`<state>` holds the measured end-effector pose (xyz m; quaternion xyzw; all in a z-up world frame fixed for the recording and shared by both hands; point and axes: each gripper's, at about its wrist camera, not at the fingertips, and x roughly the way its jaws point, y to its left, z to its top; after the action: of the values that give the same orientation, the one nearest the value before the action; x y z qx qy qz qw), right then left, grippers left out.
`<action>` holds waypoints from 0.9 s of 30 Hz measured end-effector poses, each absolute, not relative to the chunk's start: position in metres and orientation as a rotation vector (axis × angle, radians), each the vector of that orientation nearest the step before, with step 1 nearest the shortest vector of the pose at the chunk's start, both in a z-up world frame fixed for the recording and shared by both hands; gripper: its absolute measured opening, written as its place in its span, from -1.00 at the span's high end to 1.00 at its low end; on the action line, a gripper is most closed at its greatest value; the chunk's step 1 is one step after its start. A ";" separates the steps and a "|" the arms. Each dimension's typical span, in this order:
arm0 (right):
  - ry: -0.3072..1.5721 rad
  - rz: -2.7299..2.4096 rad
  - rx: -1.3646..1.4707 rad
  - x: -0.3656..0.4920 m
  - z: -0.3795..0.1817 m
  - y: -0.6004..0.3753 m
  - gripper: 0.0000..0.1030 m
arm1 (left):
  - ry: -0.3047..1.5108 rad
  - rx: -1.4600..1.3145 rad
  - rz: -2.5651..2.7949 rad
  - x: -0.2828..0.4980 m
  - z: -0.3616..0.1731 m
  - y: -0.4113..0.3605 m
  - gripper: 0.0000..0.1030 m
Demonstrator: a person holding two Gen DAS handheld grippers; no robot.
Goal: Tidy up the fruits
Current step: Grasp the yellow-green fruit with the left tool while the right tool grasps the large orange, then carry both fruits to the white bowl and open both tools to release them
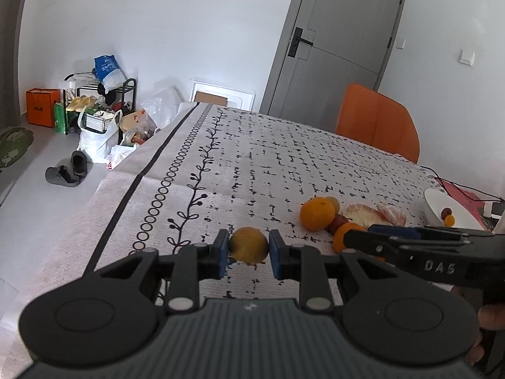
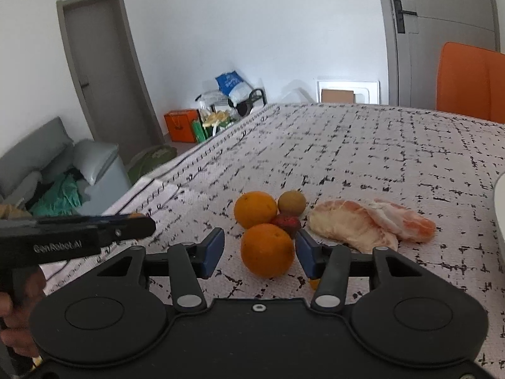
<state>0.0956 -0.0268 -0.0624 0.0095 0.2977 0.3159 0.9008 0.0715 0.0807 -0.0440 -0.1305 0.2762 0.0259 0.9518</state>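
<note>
My left gripper (image 1: 249, 249) is shut on a round yellow-orange fruit (image 1: 248, 243), held just above the patterned tablecloth (image 1: 252, 164). My right gripper (image 2: 258, 249) is open, its blue pads on either side of an orange (image 2: 266, 249) that rests on the cloth; there is a gap at the left pad. Behind that orange lie another orange (image 2: 255, 208), a small brownish fruit (image 2: 292, 202) and a red fruit (image 2: 287, 223). Peeled citrus pieces (image 2: 353, 230) lie to the right. A white bowl (image 1: 442, 208) holds small fruits (image 1: 448, 218).
An orange chair (image 1: 378, 123) stands at the table's far side. Cables and a red item (image 1: 464, 192) lie by the bowl. The table's left edge (image 1: 126, 189) drops to a floor with bags, a rack and slippers (image 1: 66, 170). A tiny orange fruit (image 2: 314, 282) sits under my right finger.
</note>
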 end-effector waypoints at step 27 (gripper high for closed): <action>0.521 0.548 0.075 0.074 -0.042 -0.087 0.30 | 0.541 -0.216 -0.054 0.087 -0.028 0.033 0.51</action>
<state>0.0736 -0.0867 -0.0417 0.0368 0.2544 0.2673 0.9287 0.0872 0.0334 -0.0276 -0.1065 0.2665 -0.0266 0.9576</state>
